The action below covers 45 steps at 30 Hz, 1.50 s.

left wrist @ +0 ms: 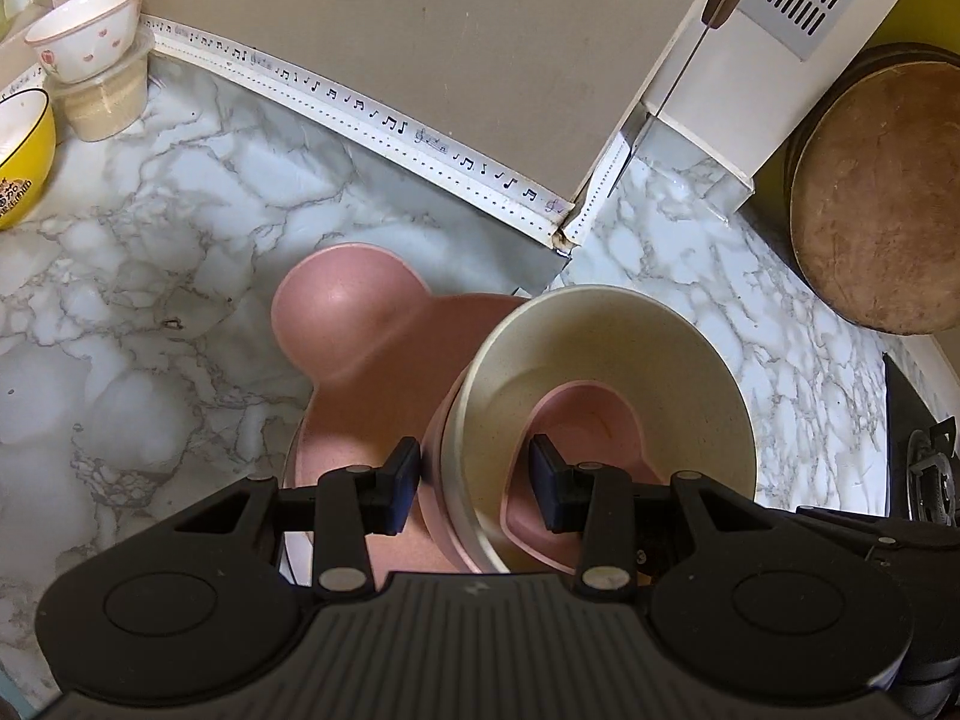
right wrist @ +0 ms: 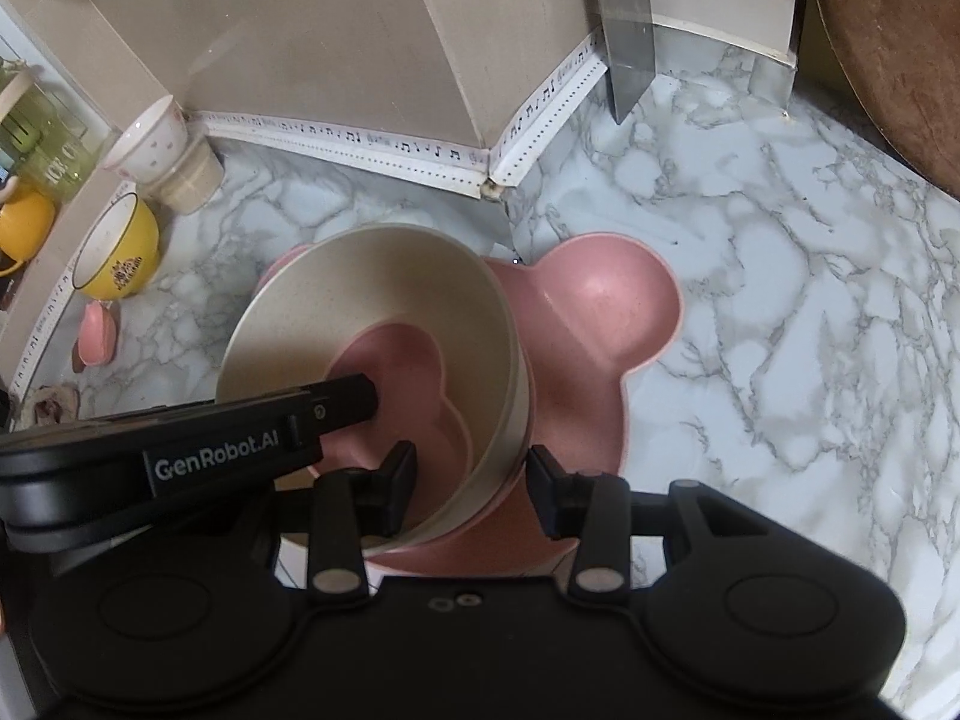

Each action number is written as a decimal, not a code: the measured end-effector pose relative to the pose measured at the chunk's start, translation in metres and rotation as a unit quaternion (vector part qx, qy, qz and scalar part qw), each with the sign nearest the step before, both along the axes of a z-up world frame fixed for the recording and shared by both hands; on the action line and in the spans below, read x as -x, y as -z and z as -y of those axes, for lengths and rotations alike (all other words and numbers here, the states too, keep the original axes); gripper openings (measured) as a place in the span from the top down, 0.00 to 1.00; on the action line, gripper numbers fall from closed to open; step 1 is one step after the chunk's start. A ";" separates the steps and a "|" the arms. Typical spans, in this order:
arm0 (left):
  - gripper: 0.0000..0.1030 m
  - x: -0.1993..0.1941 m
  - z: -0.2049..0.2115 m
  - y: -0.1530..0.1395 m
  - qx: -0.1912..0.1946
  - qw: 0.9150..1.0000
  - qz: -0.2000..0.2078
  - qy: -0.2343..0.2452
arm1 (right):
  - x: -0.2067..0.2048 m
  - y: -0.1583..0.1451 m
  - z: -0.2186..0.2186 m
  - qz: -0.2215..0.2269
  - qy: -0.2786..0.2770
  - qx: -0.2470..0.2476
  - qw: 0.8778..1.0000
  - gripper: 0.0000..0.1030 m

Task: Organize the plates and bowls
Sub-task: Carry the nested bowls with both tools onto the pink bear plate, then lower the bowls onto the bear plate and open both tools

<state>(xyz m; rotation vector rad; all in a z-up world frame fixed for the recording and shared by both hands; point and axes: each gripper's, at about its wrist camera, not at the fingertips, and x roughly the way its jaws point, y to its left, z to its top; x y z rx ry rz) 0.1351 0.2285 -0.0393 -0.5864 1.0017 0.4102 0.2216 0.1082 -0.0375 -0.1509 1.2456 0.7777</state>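
Both grippers straddle the rim of the same stack, one on each side, which suits carrying it level. The left gripper (left wrist: 474, 483) has one pad outside the wall and one inside the cream bowl (left wrist: 600, 372), and looks clamped on the wall of the stack. The right gripper (right wrist: 474, 489) does the same on the opposite side of the cream bowl (right wrist: 372, 300). Under the cream bowl sits a pink one, and inside it lies a small pink eared dish (right wrist: 408, 384). The stack sits over the big pink eared plate (left wrist: 342, 324), near the wall corner on the marble counter (left wrist: 150, 300). I judge nesting small inside large is the aim. At far left a yellow bowl (right wrist: 120, 252) and a flowered bowl (left wrist: 87, 30) wait apart.
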 end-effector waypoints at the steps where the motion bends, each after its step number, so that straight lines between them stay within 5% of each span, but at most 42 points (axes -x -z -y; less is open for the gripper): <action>1: 0.63 0.000 0.000 0.001 0.001 1.000 -0.001 -0.001 | 0.000 0.001 -0.001 0.002 -0.001 0.003 1.000 0.61; 23: 0.63 0.003 0.000 0.000 -0.006 1.000 0.009 -0.001 | 0.004 0.004 -0.008 0.020 -0.008 0.014 1.000 0.58; 45: 0.60 0.047 0.026 -0.052 -0.070 0.994 0.072 0.043 | 0.030 -0.052 0.037 0.073 -0.022 -0.047 0.996 0.46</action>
